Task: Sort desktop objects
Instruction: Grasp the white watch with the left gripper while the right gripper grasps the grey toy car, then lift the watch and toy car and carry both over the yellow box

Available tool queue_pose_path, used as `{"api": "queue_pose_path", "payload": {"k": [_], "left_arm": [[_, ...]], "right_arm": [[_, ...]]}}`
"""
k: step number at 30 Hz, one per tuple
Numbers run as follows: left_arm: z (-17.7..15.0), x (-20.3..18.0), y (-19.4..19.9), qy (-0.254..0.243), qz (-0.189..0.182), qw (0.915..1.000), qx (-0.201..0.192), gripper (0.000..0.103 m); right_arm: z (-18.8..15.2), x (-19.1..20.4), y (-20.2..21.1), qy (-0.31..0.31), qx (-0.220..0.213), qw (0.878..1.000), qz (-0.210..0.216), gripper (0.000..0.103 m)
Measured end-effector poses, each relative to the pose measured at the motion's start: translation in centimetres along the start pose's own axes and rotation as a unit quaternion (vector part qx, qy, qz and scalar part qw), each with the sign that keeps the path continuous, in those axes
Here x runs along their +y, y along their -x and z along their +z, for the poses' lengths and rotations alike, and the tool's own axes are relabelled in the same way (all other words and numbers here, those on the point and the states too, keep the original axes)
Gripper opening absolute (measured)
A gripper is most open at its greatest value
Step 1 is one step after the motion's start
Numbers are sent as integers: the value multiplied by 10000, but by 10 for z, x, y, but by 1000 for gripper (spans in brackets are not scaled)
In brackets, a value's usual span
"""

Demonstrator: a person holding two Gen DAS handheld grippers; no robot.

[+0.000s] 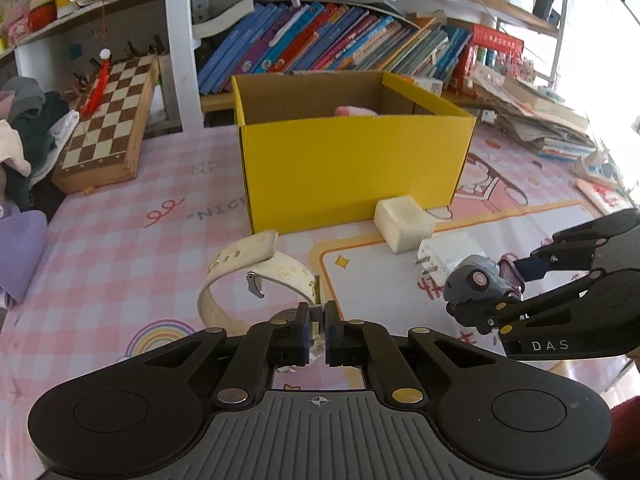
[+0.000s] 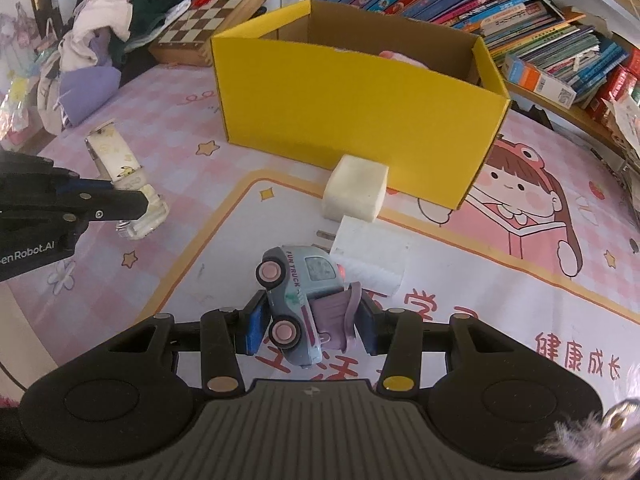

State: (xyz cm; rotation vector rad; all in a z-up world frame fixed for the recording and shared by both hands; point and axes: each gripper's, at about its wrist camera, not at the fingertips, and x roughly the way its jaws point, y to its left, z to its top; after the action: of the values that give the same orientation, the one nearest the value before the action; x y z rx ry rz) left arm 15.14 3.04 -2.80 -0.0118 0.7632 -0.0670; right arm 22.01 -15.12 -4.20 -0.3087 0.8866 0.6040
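Observation:
A white-strapped watch (image 1: 240, 264) lies curled on the pink mat, and my left gripper (image 1: 317, 312) is shut on its case end. The right wrist view shows that gripper (image 2: 146, 205) at the left edge, pinching the watch (image 2: 116, 160). My right gripper (image 2: 312, 332) is shut on a light blue toy truck (image 2: 296, 300), tipped on its side just above the mat. From the left wrist view the truck (image 1: 476, 280) hangs in the right gripper (image 1: 488, 292). Behind stands an open yellow box (image 1: 352, 168) (image 2: 352, 108) with something pink (image 1: 356, 111) inside.
A white foam block (image 1: 404, 220) (image 2: 356, 192) sits against the box front, with a white plug charger (image 1: 448, 256) (image 2: 372, 248) beside it. A chessboard (image 1: 108, 120) and a clothes pile (image 2: 104, 32) lie at the left. Books (image 1: 320, 40) fill the shelf behind; papers (image 1: 532, 120) are stacked at right.

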Motion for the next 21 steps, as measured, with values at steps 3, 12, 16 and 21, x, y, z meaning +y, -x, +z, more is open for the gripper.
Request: {"api": "queue_pose_path", "payload": {"k": [3, 12, 16, 21], "left_arm": [[2, 0, 3, 65, 5, 10000, -52, 5], [17, -11, 17, -19, 73, 9992, -401, 5], [28, -17, 22, -163, 108, 9979, -621, 5], [48, -22, 27, -318, 146, 9955, -879, 5]], "right_arm": [[1, -5, 4, -44, -58, 10000, -17, 43], [10, -18, 19, -16, -350, 9994, -33, 43], [20, -27, 26, -22, -529, 9986, -17, 43], [38, -43, 36, -25, -842, 9964, -15, 43]]}}
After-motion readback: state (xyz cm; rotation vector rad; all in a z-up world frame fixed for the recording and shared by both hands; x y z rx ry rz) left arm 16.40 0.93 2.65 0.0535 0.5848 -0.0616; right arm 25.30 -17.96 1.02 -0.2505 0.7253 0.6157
